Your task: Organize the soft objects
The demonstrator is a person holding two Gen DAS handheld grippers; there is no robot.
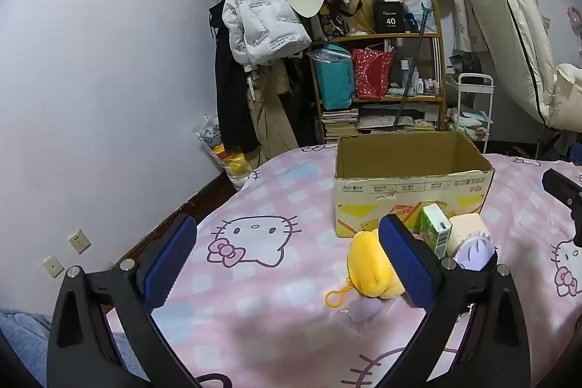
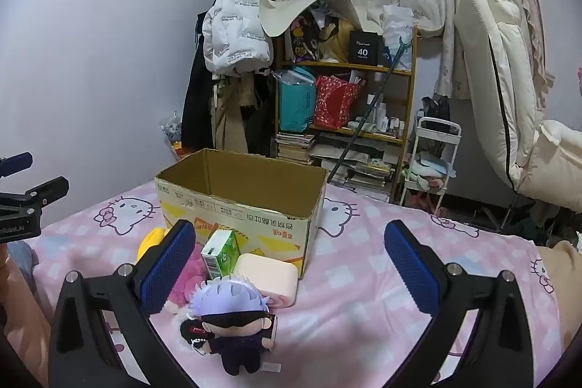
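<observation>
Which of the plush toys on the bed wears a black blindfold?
The white-haired doll, lying nearest the right gripper; the yellow plush and pink plush have none.

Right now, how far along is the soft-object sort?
Nothing looks done: the visible part of the cardboard box shows nothing inside. Nothing in hand; left gripper and right gripper are open. Left: yellow plush, white-haired doll, pink plush, all on the bed.

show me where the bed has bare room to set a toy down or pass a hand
Free: the bedspread left of the cardboard box and yellow plush, and the stretch right of the box. Crowded: the box's near side, where the green carton, pink block, pink plush and white-haired doll bunch together.
</observation>
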